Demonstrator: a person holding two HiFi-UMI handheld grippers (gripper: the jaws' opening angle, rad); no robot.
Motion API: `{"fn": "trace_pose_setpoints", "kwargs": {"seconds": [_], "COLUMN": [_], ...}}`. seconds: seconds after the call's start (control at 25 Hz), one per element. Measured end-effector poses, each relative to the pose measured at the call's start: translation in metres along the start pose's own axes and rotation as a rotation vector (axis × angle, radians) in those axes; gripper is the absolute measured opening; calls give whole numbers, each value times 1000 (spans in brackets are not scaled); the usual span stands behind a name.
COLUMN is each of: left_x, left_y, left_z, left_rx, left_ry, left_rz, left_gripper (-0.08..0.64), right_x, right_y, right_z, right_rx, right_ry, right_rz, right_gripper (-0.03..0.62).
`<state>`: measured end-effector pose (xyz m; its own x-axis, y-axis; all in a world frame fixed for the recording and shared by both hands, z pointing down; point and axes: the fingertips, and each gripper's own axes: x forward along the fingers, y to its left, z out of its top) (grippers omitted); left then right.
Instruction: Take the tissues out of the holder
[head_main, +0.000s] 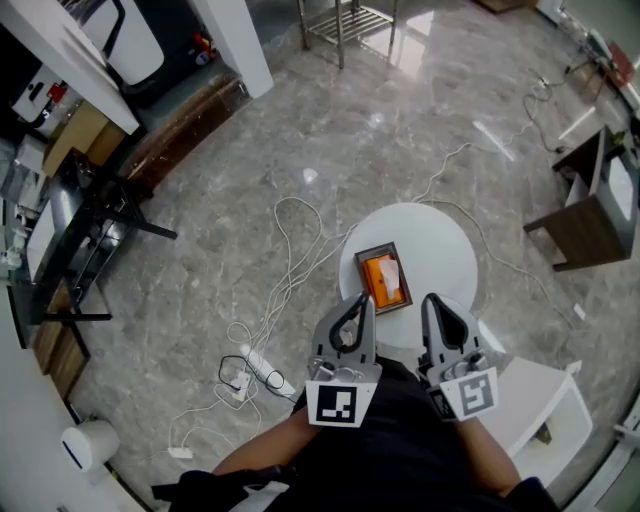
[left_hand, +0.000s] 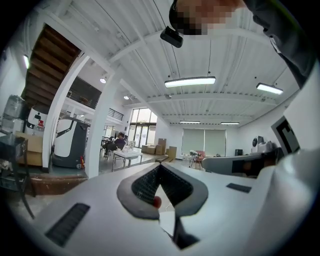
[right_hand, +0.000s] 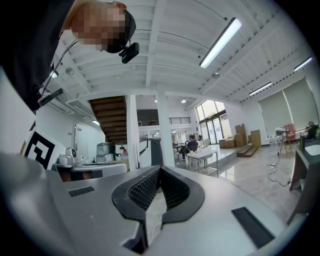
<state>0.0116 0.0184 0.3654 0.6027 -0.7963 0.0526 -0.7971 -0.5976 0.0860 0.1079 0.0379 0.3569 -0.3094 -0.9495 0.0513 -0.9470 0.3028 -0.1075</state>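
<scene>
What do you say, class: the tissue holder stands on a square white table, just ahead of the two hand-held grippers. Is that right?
No. The head view shows the white table is round, not square. The tissue holder stands on it, just ahead of the left hand-held gripper and the right hand-held gripper.

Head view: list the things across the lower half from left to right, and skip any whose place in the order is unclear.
white cylinder → power strip → left gripper → right gripper → white side table. Left out: the tissue holder, which overlaps the left gripper.
</scene>
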Motion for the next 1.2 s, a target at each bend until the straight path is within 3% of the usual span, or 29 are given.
{"fn": "trace_pose_setpoints", "kwargs": {"seconds": [0.24,0.44,0.72,1.04,1.12,1.2], "left_x": [11,23,26,22,25,28], "left_y": [-6,-22,-37,-54,-55,-57], "left_z": [-3,0,0,-19,-19,-15], "left_rx": [-3,67,77,27,-8,4], "left_ry": [0,-12,-34,-26,-24,-33], "left_rz": [11,-25,-26,-15,-32,-66], "left_gripper": [-2,-1,-1,-1,-1,-1], "right_x": [6,2,-4,-8,-6,-3], "right_y": [-10,-25,-38,-47,-46,-44], "right_z": [-4,-6,-3,-44,-46,-54], "right_rx": [7,19,12,59,71,60], "right_ry": [-15,-23,-40,90,117,155], "right_rz": [-19,-31,-24,-4,-3,11], "right_gripper": [8,8,8,8,8,8]}}
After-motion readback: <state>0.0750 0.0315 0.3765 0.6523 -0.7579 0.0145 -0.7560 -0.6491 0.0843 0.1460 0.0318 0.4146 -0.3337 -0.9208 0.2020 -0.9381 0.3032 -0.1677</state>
